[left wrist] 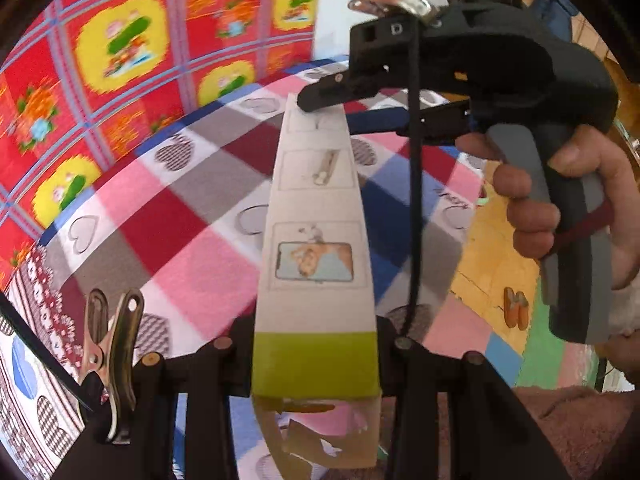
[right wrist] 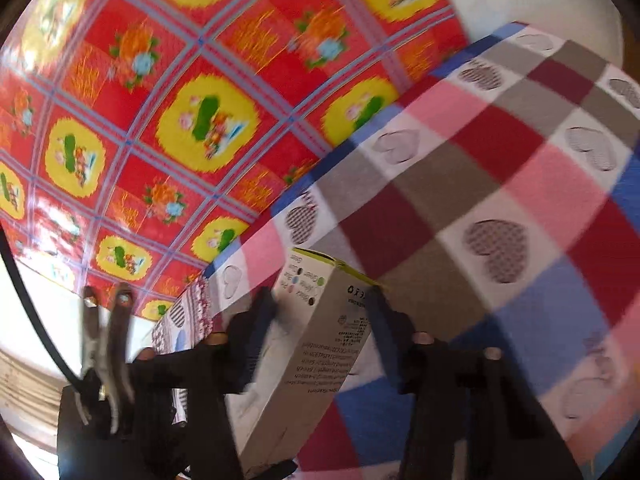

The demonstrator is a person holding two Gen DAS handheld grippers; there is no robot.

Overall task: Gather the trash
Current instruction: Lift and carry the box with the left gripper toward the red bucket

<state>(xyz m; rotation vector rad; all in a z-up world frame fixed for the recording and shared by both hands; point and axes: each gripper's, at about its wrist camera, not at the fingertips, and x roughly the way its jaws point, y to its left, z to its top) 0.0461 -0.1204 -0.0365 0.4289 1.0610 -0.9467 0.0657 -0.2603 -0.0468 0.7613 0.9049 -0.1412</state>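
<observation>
**Spotter:** Start closest to you. Your left claw (left wrist: pixel 316 364) is clamped on the near end of the long white cardboard box with a lime-green band and small printed pictures (left wrist: pixel 316 216). The pads press on its two sides at the green band, and the torn flap end hangs below them.

**Operator:** Which way does it run from there?

**Spotter:** Straight away from you, long axis in line with the left claw's fingers. At the far end your right claw (left wrist: pixel 332 100) comes in from the right, with one black finger on top of the box and the other below. From its own camera, the right claw (right wrist: pixel 320 320) has the box's (right wrist: pixel 316 336) end between its fingers, both touching the sides, so you grip that end too. The box is up in the air between your two hands, over the checked cloth with hearts (left wrist: pixel 192 216).

**Operator:** Is that a tabletop under it?

**Spotter:** I can't tell what the cloth covers. Beyond it stands a red covering with yellow flower patches (right wrist: pixel 200 120), and off to the right a floor of coloured foam tiles (left wrist: pixel 492 264).

**Operator:** Any bin or bag to drop it in?

**Spotter:** None shows in either view, so I can't say where the box belongs. Both hands hold it equally. I judge that you need to let one end go before the other hand can carry it off.
</observation>
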